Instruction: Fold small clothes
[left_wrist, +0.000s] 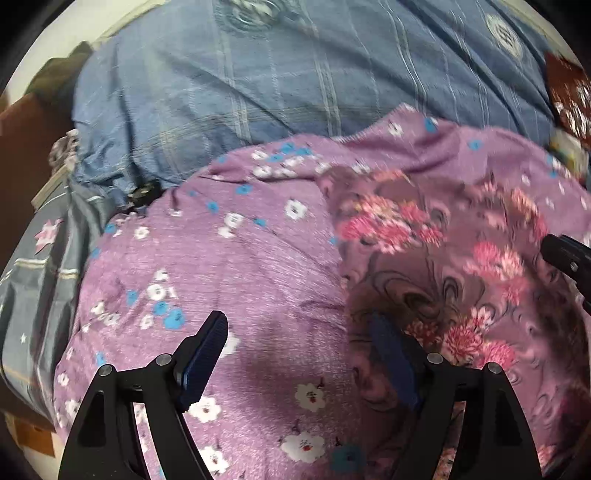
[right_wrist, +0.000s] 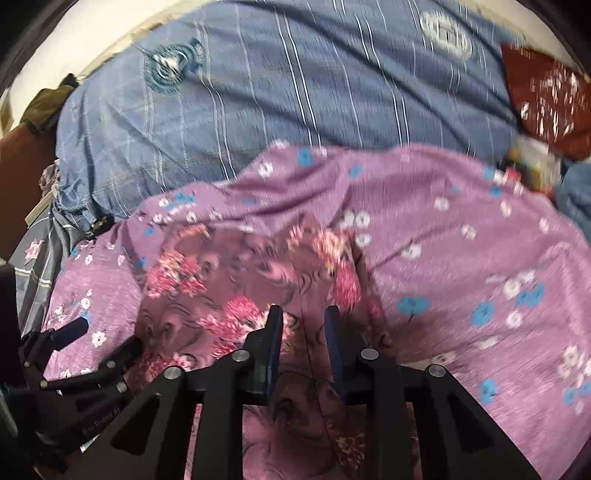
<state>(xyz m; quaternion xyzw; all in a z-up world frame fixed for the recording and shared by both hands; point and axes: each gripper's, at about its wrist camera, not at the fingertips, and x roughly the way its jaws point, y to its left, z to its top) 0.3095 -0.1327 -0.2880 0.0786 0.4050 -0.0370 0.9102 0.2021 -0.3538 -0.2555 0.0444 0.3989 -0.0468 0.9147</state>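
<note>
The small garment (right_wrist: 236, 280), mauve with pink flower clusters and dark swirls, lies rumpled at lower centre on the lilac flowered sheet (right_wrist: 461, 236). My right gripper (right_wrist: 303, 325) stands narrow with a ridge of that cloth between its fingers, though I cannot tell whether they pinch it. My left gripper (left_wrist: 299, 339) gapes wide over the garment's left edge.

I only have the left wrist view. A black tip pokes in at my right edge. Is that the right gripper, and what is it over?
Observer: Yes. The right gripper sits low over the dark pink-flowered garment, jaws narrow, a fold of it between them.
Operator: Is it clamped?
Observer: The fingers flank the fold; whether they press it I cannot tell.
Operator: Anything beyond my right edge?
Observer: The purple sheet runs on flat, and a blue cloth lies at its far end.
</note>
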